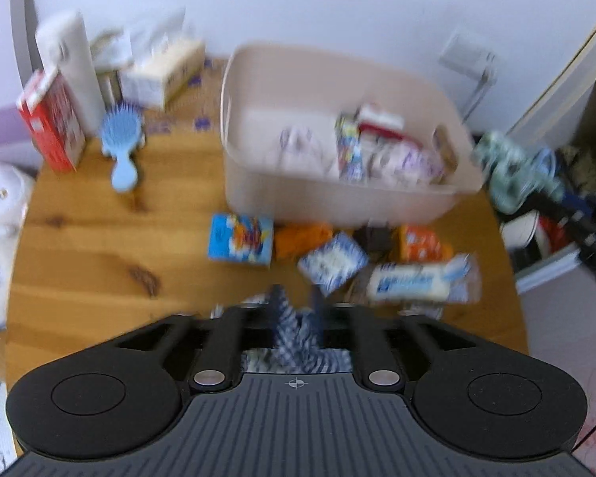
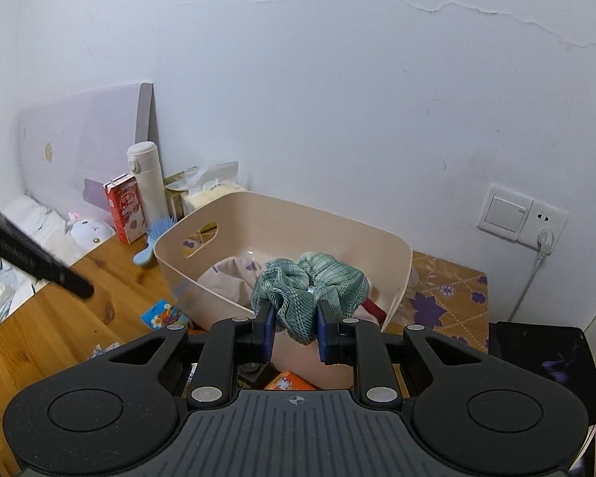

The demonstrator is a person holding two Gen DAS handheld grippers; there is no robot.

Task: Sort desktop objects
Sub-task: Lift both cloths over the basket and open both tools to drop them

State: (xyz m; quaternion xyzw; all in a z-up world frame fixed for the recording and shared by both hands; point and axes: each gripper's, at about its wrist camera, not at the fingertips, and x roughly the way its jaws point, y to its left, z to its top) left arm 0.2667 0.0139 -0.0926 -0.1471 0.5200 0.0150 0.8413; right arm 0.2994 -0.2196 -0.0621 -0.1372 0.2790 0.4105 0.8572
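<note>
Right tool (image 2: pixel 296 328) grips a green scrunchie (image 2: pixel 312 290) above the beige bin (image 2: pixel 393 278) holding packets and cloth.

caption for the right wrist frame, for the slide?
Right gripper shut on a green plaid scrunchie, held in front of the beige bin on the wooden table.

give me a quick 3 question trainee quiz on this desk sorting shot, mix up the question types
1. True or false: the right tongs are shut on a green checked scrunchie.
2. Multiple choice: the blue hairbrush lies (A) inside the bin, (B) on the wooden table left of the beige bin, (C) on the floor.
3. Fill in: the red carton stands beside a white ____.

Key: 1 true; 2 B; 3 flask
</note>
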